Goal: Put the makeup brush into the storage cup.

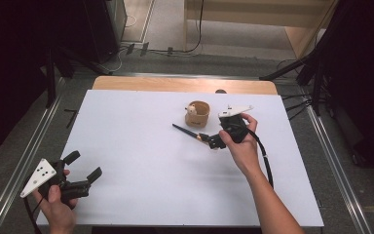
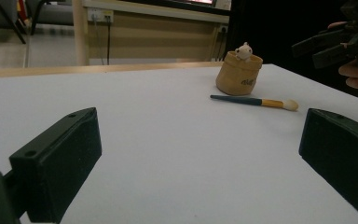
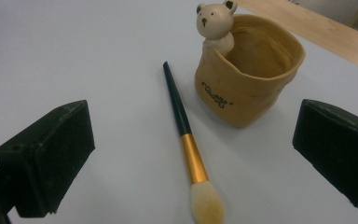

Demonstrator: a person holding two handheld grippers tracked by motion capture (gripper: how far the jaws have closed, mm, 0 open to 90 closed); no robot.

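On the white table (image 1: 141,161), brush (image 3: 186,140) beside bear pot (image 3: 251,79), both tongs wide, empty.

We are looking at what appears to be a lab or recording studio set up for data capture, not a home. A white sheet (image 1: 141,161) covers a wooden table (image 1: 185,84) that stands on grey carpet inside a frame of metal rails (image 1: 31,146). Black tripod or stand legs (image 1: 297,68) rise at both sides against dark drapes, and cables (image 1: 195,39) run across the floor toward black equipment (image 1: 104,24). In the left gripper view we see a wall socket (image 2: 101,16) on a light wooden panel.
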